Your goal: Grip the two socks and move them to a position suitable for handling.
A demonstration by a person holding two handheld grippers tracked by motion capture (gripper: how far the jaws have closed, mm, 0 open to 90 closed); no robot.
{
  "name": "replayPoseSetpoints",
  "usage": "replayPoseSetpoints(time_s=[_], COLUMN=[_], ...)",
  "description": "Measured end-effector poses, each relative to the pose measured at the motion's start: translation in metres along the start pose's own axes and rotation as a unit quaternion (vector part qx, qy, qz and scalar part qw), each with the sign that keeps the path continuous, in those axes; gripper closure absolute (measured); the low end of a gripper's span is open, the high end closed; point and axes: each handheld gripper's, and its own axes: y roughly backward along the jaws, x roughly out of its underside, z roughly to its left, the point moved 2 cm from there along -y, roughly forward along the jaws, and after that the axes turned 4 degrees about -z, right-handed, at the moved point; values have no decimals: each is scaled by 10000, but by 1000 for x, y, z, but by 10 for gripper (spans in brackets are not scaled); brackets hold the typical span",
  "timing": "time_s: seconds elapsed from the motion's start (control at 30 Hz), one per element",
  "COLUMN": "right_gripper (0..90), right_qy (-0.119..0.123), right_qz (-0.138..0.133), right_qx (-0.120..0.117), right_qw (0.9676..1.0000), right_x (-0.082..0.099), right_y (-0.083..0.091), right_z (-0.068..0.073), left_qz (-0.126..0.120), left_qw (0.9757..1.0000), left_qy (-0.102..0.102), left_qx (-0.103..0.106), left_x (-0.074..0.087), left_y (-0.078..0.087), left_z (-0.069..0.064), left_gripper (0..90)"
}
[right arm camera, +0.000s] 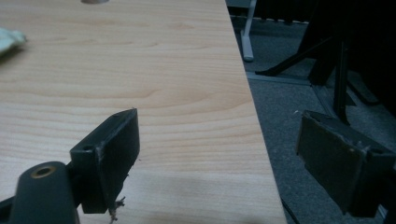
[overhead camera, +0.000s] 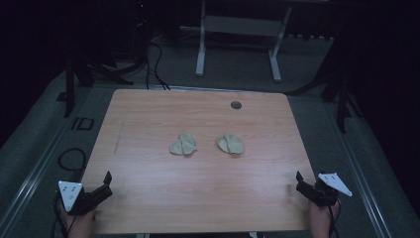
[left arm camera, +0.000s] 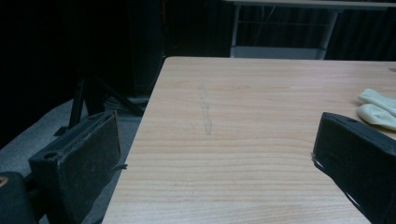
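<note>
Two pale, crumpled cloth pieces lie side by side at the middle of the wooden table (overhead camera: 198, 198): the left cloth (overhead camera: 183, 145) and the right cloth (overhead camera: 231, 144). My left gripper (overhead camera: 105, 184) rests at the table's near left corner, jaws wide apart with nothing between them. In the left gripper view my left gripper (left arm camera: 219, 126) frames bare wood, and a cloth (left arm camera: 378, 109) lies far to the right. My right gripper (overhead camera: 300, 184) sits at the near right corner, also open and empty. In its own view my right gripper (right arm camera: 219, 123) straddles the table's right edge, with a cloth (right arm camera: 9, 39) at the upper left.
A round grommet hole (overhead camera: 236, 105) sits near the table's far edge. A faint scratch (left arm camera: 205, 112) marks the wood on the left side. Grey carpet surrounds the table, with a looped cable (overhead camera: 69, 158) at the left and a white desk frame (overhead camera: 237, 29) beyond.
</note>
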Motion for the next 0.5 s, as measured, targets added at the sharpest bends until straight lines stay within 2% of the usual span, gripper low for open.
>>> replayPoseSetpoints(time_s=[0.1,0.17,0.27,0.37,0.43,0.5], right_gripper=[131,130,130,132,134,134], right_qy=[105,46,-108,-39,-67,-54], right_qz=[72,148,176,341,386,487], right_qx=[-63,-174,-339,-457,-490,-615], right_qw=[9999,9997,9992,9984,9980,9969], right_x=[0,0,0,-2,-5,-9], right_y=[-1,-2,-2,-6,-7,-8], right_z=[2,0,-3,-2,1,5], left_qz=[16,9,-10,-116,-143,-132], left_qw=[9998,9995,9995,9996,9995,9992], left_qy=[177,303,276,222,258,384], left_qx=[1,-52,-128,-135,-114,-46], left_x=[0,0,0,0,0,-1], left_y=[0,0,0,0,0,1], left_z=[3,4,5,5,5,4], left_gripper=[13,13,14,14,14,14])
